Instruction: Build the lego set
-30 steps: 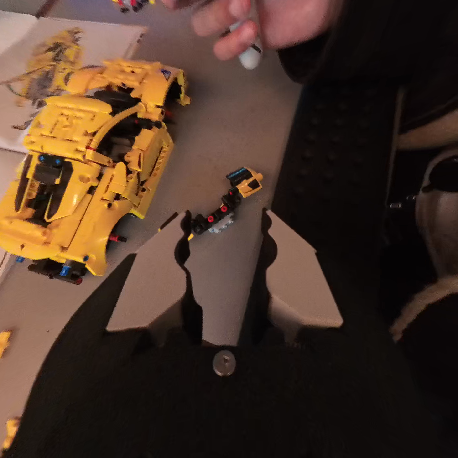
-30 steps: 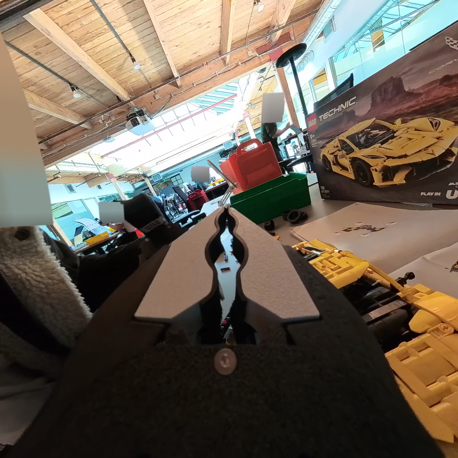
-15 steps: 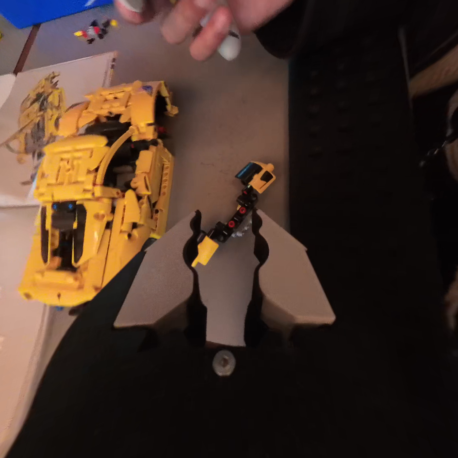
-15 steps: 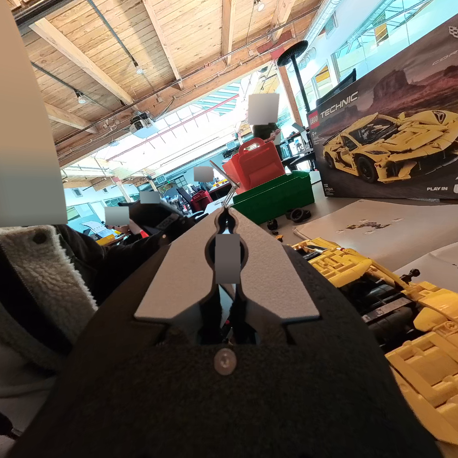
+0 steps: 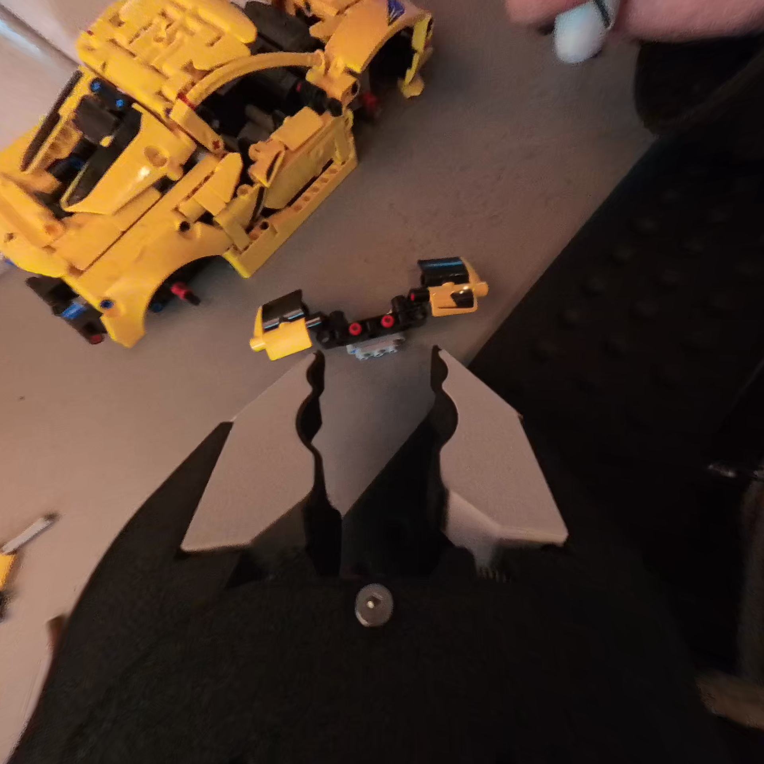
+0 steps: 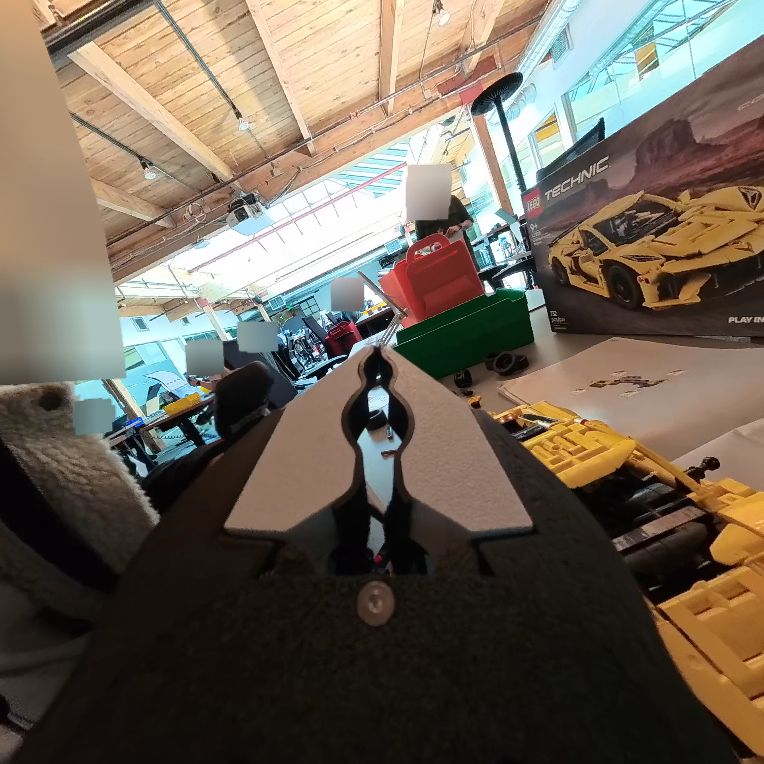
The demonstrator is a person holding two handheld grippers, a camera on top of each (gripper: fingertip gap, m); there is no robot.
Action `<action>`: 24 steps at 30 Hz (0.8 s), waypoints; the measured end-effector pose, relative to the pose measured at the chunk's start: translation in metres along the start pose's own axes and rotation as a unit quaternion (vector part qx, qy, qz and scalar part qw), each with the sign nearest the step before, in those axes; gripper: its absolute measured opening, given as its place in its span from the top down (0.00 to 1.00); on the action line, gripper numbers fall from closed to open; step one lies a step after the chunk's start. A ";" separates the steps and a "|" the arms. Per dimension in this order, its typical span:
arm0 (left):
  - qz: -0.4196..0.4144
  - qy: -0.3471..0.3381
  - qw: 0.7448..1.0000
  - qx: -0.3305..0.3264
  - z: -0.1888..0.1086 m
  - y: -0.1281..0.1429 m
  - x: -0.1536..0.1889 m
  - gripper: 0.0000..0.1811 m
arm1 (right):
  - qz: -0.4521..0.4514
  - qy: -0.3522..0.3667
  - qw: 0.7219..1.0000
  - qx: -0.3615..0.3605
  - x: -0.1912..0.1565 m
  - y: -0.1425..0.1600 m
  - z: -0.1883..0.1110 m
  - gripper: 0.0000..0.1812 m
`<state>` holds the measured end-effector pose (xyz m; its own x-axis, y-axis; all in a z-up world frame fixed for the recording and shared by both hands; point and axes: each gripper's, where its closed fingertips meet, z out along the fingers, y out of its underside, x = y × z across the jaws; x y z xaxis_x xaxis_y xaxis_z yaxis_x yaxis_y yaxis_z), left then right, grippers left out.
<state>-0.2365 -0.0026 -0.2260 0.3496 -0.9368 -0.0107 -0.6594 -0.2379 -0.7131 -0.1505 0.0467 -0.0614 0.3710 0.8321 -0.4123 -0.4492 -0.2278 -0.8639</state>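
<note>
Grey tabletop (image 5: 434,173) fills the left wrist view, dimly lit. At far left we note the yellow car body (image 5: 177,157), partly built, wheel arches empty. Right of it, lying flat and apart from the car, is the small sub-assembly (image 5: 368,314): a black bar with red pins and a yellow-and-black mirror-like piece at each end. Its long axis runs left to right, crosswise to the left gripper (image 5: 374,359), whose jaws are spread and empty, the tips just short of the bar's near edge. We judge that a straight push forward would put the black middle section between the fingers, pinching it across its narrow width. At the far right corner a hand (image 5: 645,16) holds something white, blurred. The right gripper (image 6: 377,351) points up toward the room, jaws pressed together on nothing, beside the car, so the left is the nearer.
</note>
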 end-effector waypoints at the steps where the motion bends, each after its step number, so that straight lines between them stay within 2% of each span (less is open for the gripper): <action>1: -0.016 0.012 1.000 -0.010 0.002 0.003 0.000 0.72 | -0.002 0.002 1.000 0.002 0.000 -0.001 -0.001 1.00; 6: -0.078 0.061 0.994 -0.040 0.009 0.009 0.001 0.72 | 0.001 0.003 1.000 0.000 0.002 0.000 0.000 1.00; 13: -0.073 0.054 0.996 -0.026 0.022 -0.006 -0.001 0.72 | -0.007 0.009 1.000 -0.008 0.003 0.003 0.001 1.00; 15: -0.059 0.054 0.997 -0.016 0.026 -0.012 0.002 0.78 | -0.007 0.008 1.000 -0.009 0.003 0.003 0.001 1.00; 17: -0.031 0.057 0.998 0.003 0.028 -0.021 0.005 0.94 | -0.008 0.009 1.000 -0.010 0.004 0.004 0.001 1.00; 24: -0.015 0.049 0.999 0.009 0.032 -0.028 0.006 1.00 | -0.017 0.015 1.000 -0.019 0.005 0.003 -0.001 1.00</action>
<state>-0.1951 0.0069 -0.2283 0.3015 -0.9502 0.0792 -0.6367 -0.2625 -0.7251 -0.1492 0.0499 -0.0667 0.4099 0.8241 -0.3909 -0.4052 -0.2194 -0.8875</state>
